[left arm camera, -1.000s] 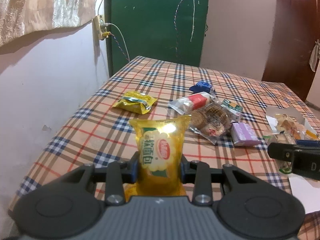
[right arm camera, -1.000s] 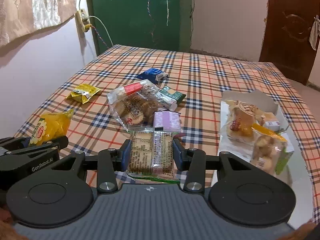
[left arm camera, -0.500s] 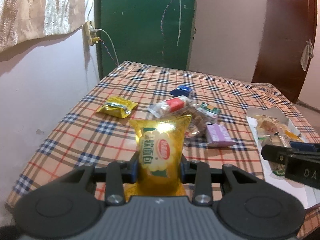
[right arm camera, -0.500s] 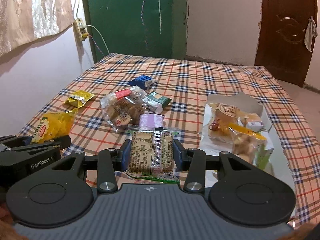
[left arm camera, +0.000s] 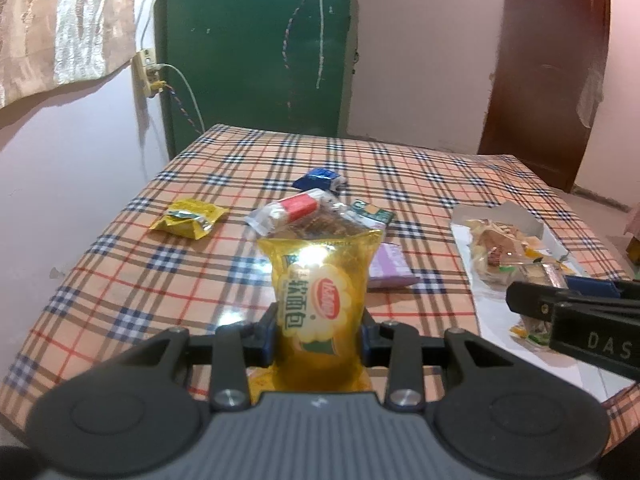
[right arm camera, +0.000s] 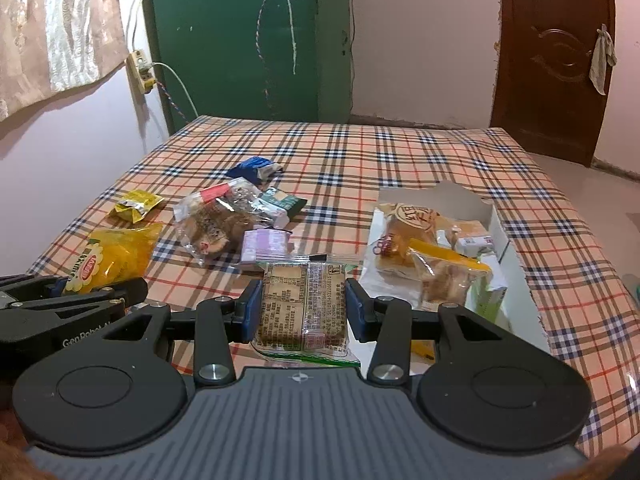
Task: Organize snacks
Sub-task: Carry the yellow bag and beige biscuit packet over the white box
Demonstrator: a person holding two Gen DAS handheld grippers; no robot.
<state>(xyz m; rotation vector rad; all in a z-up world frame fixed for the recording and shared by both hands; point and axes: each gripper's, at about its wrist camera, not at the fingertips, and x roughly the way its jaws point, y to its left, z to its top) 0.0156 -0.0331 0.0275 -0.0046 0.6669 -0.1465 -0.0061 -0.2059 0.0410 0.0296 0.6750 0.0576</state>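
Both snack packets [left arm camera: 320, 304] between hand-held gripper [left arm camera: 318, 338] pads

My table [right arm camera: 400, 152] wears a plaid cloth. On it I see a small yellow packet [right arm camera: 138, 205], a blue wrapper [right arm camera: 254, 168], a clear bag of cookies [right arm camera: 218, 226], a purple packet [right arm camera: 266, 244] touching that bag, and a white box [right arm camera: 498, 236] filled with snacks.
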